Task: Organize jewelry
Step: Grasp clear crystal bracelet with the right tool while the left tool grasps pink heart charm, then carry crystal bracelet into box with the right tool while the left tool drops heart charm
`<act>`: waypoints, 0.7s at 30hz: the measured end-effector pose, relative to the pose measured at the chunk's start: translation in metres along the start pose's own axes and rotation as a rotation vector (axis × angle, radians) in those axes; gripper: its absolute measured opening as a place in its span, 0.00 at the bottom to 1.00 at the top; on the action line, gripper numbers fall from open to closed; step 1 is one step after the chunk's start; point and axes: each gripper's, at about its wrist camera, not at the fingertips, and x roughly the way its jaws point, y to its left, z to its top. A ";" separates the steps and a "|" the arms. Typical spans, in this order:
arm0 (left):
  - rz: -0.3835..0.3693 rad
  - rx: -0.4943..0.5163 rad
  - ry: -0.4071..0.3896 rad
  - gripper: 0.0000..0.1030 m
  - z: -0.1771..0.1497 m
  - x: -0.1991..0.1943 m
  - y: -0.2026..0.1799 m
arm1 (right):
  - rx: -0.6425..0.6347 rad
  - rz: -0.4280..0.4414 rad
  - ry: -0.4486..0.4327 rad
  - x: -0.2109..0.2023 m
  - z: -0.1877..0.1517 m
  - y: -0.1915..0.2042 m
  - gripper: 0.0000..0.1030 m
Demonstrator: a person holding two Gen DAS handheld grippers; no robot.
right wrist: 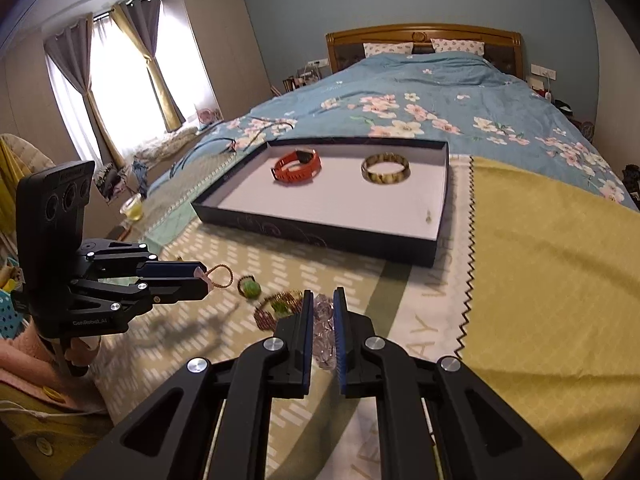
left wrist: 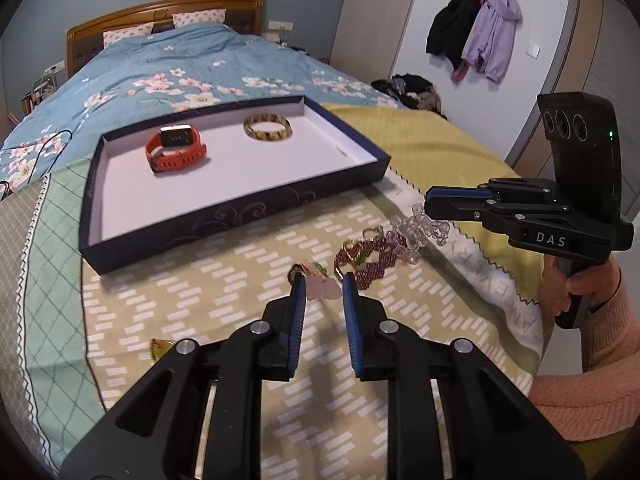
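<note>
Lying near the dark, white-lined rectangular tray point(left wrist: 236, 208), a pink petal-shaped charm point(left wrist: 323, 291) is pinched by the left gripper point(left wrist: 323, 286), while faceted clear glassy beads point(right wrist: 323, 332) are clamped by the right gripper point(right wrist: 323, 300).

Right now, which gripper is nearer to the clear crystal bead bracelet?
Right. The right gripper is closed on the clear crystal bead bracelet. The left gripper is off to its side, pinching a pink pendant on a gold bead loop.

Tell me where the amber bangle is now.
In both wrist views, the amber bangle lies inside the dark tray, right of the red watch.
</note>
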 end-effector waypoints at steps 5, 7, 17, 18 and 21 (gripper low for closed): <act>-0.001 -0.001 -0.024 0.19 0.001 -0.009 0.002 | -0.006 0.009 -0.034 -0.008 0.009 0.005 0.08; 0.002 -0.001 -0.029 0.19 0.001 -0.012 0.003 | -0.006 0.011 -0.042 -0.010 0.012 0.005 0.08; 0.012 -0.006 -0.062 0.19 0.004 -0.024 0.008 | -0.012 0.011 -0.069 -0.012 0.028 0.004 0.08; 0.014 -0.005 -0.066 0.19 0.006 -0.024 0.008 | -0.014 0.011 -0.072 -0.012 0.030 0.004 0.08; 0.027 -0.001 -0.077 0.19 0.010 -0.027 0.010 | -0.024 0.010 -0.085 -0.012 0.039 0.004 0.08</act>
